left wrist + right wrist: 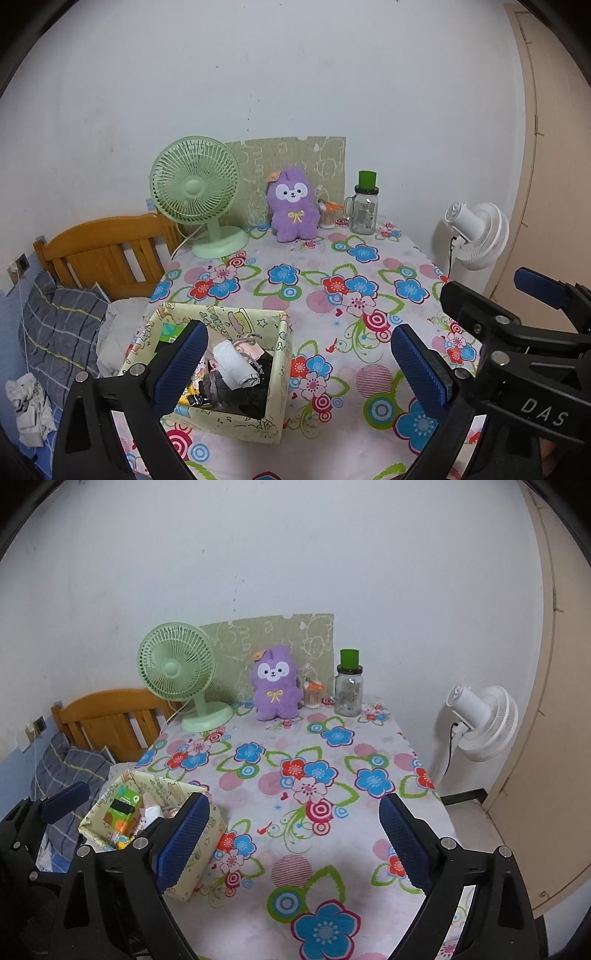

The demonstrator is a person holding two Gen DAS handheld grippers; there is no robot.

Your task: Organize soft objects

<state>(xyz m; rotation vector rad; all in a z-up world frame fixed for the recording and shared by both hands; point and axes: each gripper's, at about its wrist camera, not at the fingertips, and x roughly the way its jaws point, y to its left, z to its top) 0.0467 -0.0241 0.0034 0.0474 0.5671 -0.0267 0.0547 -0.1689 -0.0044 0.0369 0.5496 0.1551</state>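
Purple and fuzzy, the plush toy [293, 205] sits upright at the far edge of the counter [332, 295] against the wall, between the green fan [195, 192] and the glass jar [364, 212], well ahead of both tools and roughly equally far from each. The left tool [295, 362] and right tool [291, 838] are both spread wide, pinching nothing. Only the left view looks into the box [236, 424] at the socks [236, 365]; the right view shows cartons instead.

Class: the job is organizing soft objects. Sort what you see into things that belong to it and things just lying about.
Belongs: purple plush toy; yellow storage box; rolled socks inside it.
Lying about: green desk fan; glass jar; white fan.
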